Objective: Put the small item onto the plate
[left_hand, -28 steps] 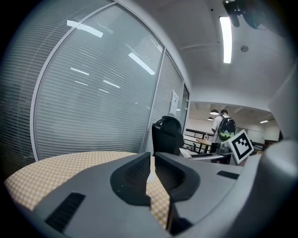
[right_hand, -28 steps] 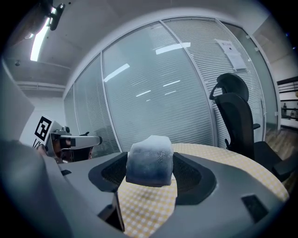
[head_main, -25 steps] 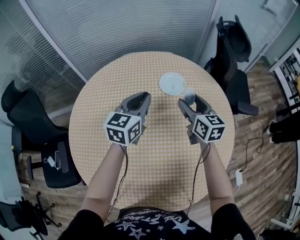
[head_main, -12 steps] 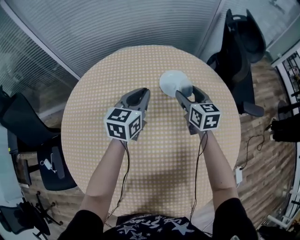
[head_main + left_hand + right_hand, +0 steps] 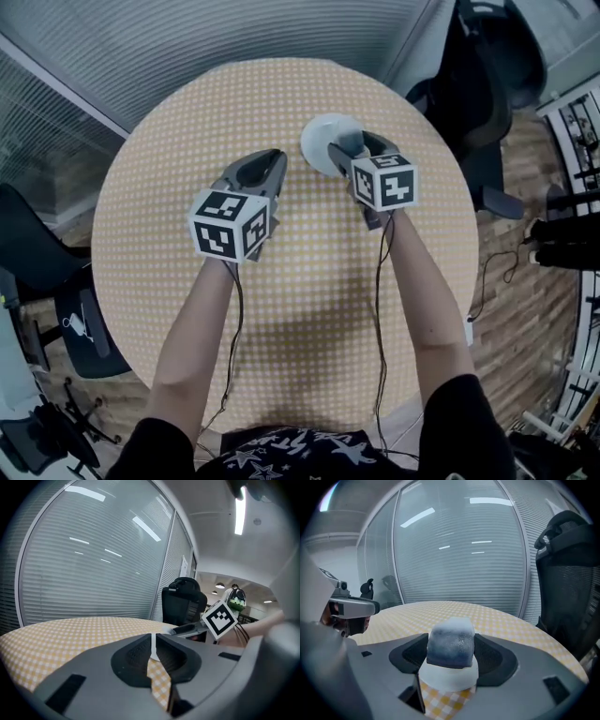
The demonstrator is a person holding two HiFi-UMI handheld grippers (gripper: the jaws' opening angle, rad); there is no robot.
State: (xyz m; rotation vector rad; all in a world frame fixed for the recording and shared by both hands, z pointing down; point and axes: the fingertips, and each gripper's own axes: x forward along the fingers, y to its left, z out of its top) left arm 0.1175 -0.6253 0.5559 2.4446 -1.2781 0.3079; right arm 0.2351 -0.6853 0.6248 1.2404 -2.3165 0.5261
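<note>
A white plate [image 5: 317, 141] lies on the far right part of the round table [image 5: 159, 169], which has a yellow checked cloth. My right gripper [image 5: 352, 148] is shut on the small item [image 5: 350, 142], a blue-grey block, and holds it over the plate. In the right gripper view the block [image 5: 451, 641] sits between the jaws of the right gripper [image 5: 451, 657], with the plate [image 5: 448, 679] just below it. My left gripper [image 5: 264, 171] hovers left of the plate, shut and holding nothing. In the left gripper view, the left gripper [image 5: 153, 643] shows only a thin slit between its jaws.
Black office chairs stand off the table's far right [image 5: 487, 66] and left [image 5: 42, 272]. A glass wall with blinds [image 5: 187, 37] runs behind the table. Cables and a white adapter [image 5: 469, 330] lie on the wooden floor at the right.
My right gripper has carried the block left and forward, from beside the plate to above it. The left gripper has stayed shut in about the same place.
</note>
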